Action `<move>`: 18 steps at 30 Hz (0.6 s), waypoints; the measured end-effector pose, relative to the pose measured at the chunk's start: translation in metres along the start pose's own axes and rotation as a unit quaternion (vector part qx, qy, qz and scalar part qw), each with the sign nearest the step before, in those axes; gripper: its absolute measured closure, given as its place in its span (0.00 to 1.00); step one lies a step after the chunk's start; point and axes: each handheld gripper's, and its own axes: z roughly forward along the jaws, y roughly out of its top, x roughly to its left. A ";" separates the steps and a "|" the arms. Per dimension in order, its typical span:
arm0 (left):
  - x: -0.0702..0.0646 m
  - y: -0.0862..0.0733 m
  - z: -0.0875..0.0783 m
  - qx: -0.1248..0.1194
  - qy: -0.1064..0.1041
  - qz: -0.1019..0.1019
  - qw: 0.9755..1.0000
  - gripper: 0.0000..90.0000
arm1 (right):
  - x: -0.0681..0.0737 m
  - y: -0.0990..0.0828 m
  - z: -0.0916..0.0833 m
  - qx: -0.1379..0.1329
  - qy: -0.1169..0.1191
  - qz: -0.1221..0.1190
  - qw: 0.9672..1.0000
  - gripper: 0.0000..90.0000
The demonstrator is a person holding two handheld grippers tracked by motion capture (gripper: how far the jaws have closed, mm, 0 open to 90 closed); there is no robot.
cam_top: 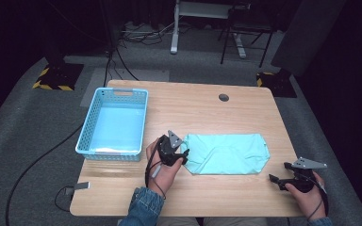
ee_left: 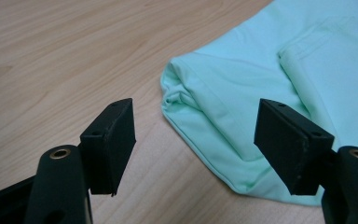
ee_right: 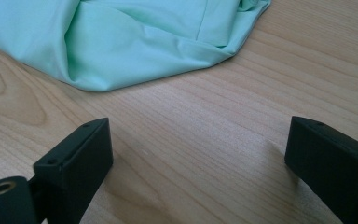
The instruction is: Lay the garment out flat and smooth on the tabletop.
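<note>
On the wooden table (cam_top: 122, 188), right of the blue basket (cam_top: 114, 123), lies the folded mint cloth (cam_top: 226, 153), and with my left gripper (ee_left: 196, 140) and right gripper (ee_right: 200, 154) both spread, gripping nothing, I fear pinching one layer and unfolding it.

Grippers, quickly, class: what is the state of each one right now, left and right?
Left gripper: open, holding nothing; the folded mint cloth lies partly between its jaws, unpressed.
Right gripper: open, holding nothing, over bare table.
</note>
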 end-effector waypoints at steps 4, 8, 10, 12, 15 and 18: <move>-0.002 -0.010 -0.004 0.003 -0.012 0.006 1.000 0.30 | 0.000 0.000 0.000 0.000 0.000 0.000 1.000 0.08; -0.001 -0.020 -0.006 0.020 -0.020 0.007 1.000 0.29 | 0.000 0.000 0.000 0.000 0.000 0.000 1.000 0.08; -0.001 -0.024 -0.007 0.027 -0.021 0.008 0.999 0.28 | 0.000 0.000 0.000 0.000 0.000 0.000 1.000 0.08; -0.001 -0.028 -0.008 0.031 -0.023 0.009 0.999 0.28 | 0.000 0.000 0.000 0.000 0.000 0.001 1.000 0.08; -0.001 -0.034 -0.009 0.041 -0.026 0.011 0.999 0.28 | 0.000 0.000 0.000 0.000 -0.001 0.001 1.000 0.08; -0.002 -0.041 -0.011 0.053 -0.026 0.010 0.998 0.26 | 0.000 0.000 0.000 0.000 -0.001 0.001 1.000 0.08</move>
